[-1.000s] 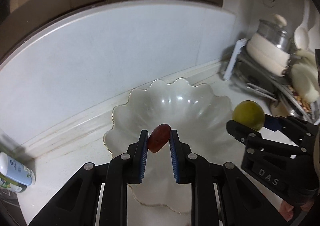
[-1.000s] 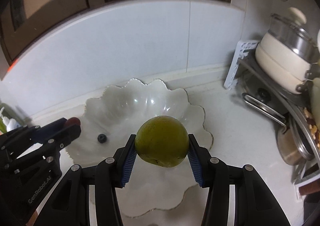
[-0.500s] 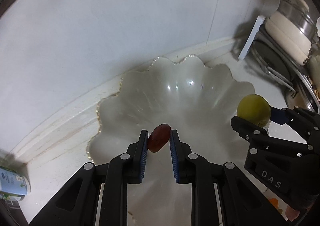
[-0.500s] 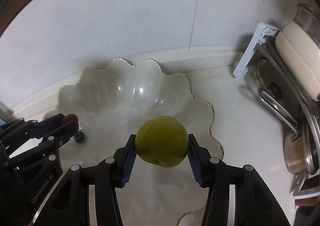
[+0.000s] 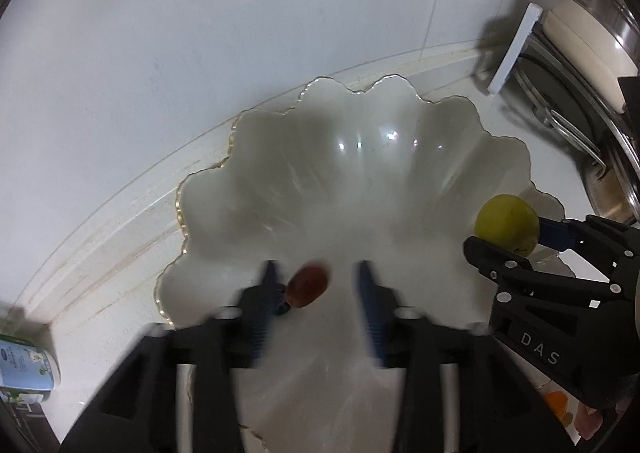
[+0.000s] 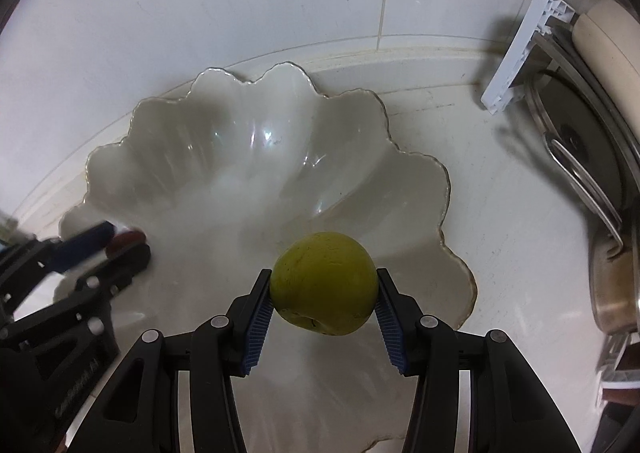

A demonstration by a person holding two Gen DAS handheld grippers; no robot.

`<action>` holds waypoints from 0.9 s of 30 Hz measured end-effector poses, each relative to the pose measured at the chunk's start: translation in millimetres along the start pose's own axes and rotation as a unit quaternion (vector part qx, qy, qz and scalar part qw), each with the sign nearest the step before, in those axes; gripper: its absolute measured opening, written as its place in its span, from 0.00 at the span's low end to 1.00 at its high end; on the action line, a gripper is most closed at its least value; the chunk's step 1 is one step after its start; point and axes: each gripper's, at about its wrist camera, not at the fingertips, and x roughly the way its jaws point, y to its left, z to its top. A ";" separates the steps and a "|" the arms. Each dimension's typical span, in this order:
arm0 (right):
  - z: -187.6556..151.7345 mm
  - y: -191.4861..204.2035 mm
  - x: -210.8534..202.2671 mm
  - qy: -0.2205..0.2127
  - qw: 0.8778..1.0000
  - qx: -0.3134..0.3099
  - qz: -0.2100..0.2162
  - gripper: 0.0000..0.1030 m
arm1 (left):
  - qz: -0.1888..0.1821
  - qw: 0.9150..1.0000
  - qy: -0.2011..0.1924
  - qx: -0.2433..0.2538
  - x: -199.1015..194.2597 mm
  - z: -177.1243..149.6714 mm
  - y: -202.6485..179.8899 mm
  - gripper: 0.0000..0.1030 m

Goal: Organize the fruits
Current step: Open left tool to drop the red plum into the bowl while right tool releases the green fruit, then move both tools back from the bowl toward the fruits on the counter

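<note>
The left gripper [image 5: 316, 293] has its fingers apart, with the red fruit [image 5: 307, 287] loose between them over the bowl [image 5: 360, 157]. The right gripper [image 6: 324, 313] has its fingers clamped on the green fruit [image 6: 324, 283].

Left gripper [image 5: 316, 293] jaws now spread wide, motion-blurred; red fruit [image 5: 307, 286] released between them, no longer clamped. Scalloped bowl [image 5: 280, 173] seen closer in both views; dark berry [image 5: 282, 309] exposed beside red fruit.
</note>
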 end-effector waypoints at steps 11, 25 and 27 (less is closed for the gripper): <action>-12.4 1.8 -45.4 -0.052 0.998 -0.005 -0.037 0.57 | 0.034 0.998 -0.047 -0.001 -44.5 -14.3 5.9 0.55; -58.7 3.2 -137.5 -0.151 0.988 0.004 -0.026 0.57 | 0.036 0.986 -0.161 0.005 -142.2 -56.7 -6.9 0.58; -69.2 5.7 -150.6 -0.166 0.986 0.001 -0.029 0.57 | 0.034 0.985 -0.170 0.008 -155.7 -64.7 -10.2 0.58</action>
